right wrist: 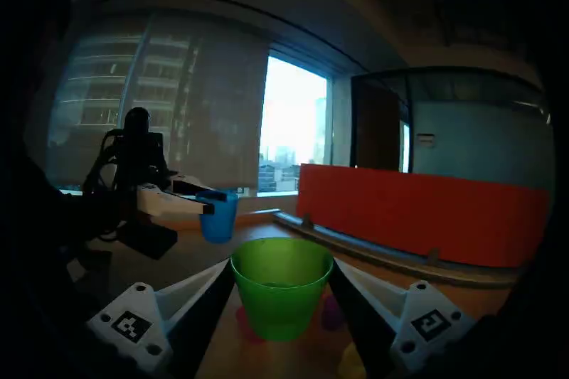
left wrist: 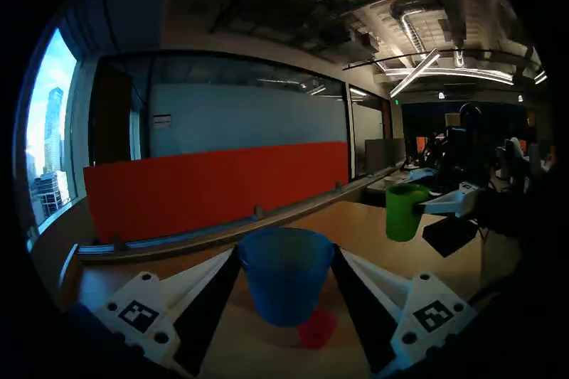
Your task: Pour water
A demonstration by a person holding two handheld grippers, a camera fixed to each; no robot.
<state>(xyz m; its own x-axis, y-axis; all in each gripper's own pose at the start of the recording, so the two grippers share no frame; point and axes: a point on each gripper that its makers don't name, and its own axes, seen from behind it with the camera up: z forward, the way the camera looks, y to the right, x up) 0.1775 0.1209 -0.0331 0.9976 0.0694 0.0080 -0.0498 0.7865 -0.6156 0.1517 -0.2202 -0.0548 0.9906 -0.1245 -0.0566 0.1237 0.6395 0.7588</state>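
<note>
Left gripper view: above the table (left wrist: 355, 226), your left gripper (left wrist: 286, 259) clamps the blue cup (left wrist: 286, 283); right gripper (right wrist: 282, 269) clamps the green cup (right wrist: 282, 301).

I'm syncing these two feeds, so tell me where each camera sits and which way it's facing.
Left gripper view: rides the left gripper, looking along its two fingers past the held blue cup toward the orange partition; right gripper at far right.
Right gripper view: rides the right gripper, looking past its fingers and held green cup toward the window; left gripper at left.
Shared: both cups, both grippers, the partition, the table.
</note>
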